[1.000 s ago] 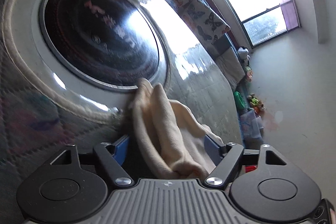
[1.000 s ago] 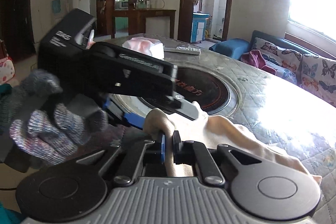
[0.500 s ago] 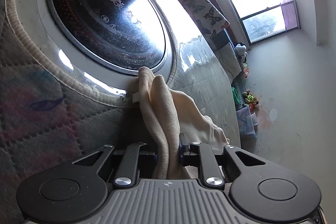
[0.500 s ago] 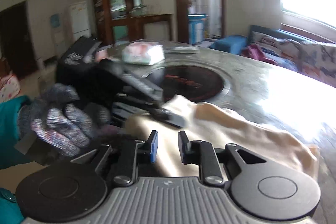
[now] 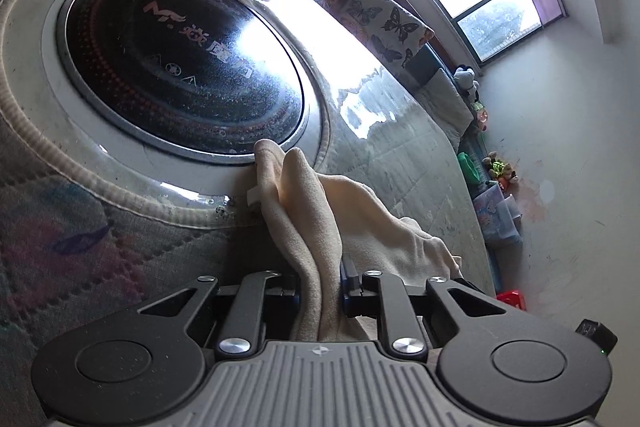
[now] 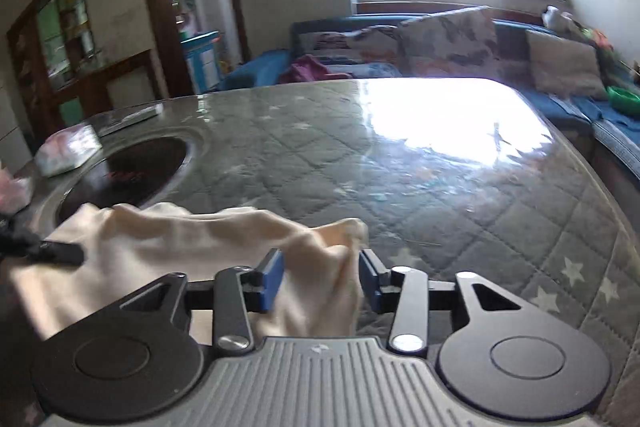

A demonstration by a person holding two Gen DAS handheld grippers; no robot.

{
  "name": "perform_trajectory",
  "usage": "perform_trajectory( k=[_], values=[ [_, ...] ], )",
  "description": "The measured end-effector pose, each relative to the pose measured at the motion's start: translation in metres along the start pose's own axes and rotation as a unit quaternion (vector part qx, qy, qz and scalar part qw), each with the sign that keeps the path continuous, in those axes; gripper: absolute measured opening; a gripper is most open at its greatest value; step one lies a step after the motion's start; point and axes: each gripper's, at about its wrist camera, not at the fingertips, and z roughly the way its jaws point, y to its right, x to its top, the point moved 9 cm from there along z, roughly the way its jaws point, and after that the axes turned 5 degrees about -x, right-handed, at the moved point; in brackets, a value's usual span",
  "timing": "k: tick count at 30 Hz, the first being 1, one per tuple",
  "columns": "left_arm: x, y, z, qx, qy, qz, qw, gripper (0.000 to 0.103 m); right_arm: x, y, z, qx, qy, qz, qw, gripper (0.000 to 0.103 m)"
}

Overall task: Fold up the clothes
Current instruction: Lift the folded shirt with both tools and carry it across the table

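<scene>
left tongs (image 5: pixel 320 287) clamp cream cloth (image 5: pixel 308 227); right tongs (image 6: pixel 320 281) wide around its 3 o'clock end; close before pulling taut over counter (image 6: pixel 400 167).

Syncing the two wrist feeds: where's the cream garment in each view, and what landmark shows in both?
Left wrist: cream garment at lower centre, clamped in the left gripper.
Right wrist: it lies lower left to centre, one end between the open pads of the right gripper.
Shared landmark: round black cooktop, upper left and at left.
</scene>
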Motion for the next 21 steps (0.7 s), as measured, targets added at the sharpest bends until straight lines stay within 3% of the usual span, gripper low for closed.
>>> perform_trajectory(
  k=[3, 7, 11, 21],
  values=[
    [-0.002, 0.003, 0.0, 0.009, 0.0, 0.014, 0.9999, 0.019, -0.004, 0.009, 0.005, 0.017, -0.005, 0.027, 0.999, 0.043],
    [-0.004, 0.009, 0.0, 0.027, 0.001, 0.037, 0.999, 0.019, -0.003, 0.007, -0.001, 0.038, -0.003, 0.034, 0.999, 0.015],
    [-0.003, 0.024, 0.001, 0.037, 0.007, 0.066, 0.9971, 0.019, 0.005, 0.003, -0.017, 0.035, 0.018, 0.024, 0.999, 0.012],
    [-0.011, 0.085, 0.015, 0.019, 0.01, 0.131, 0.9911, 0.017, 0.028, 0.019, -0.066, 0.014, 0.074, 0.024, 0.997, 0.01]
  ],
)
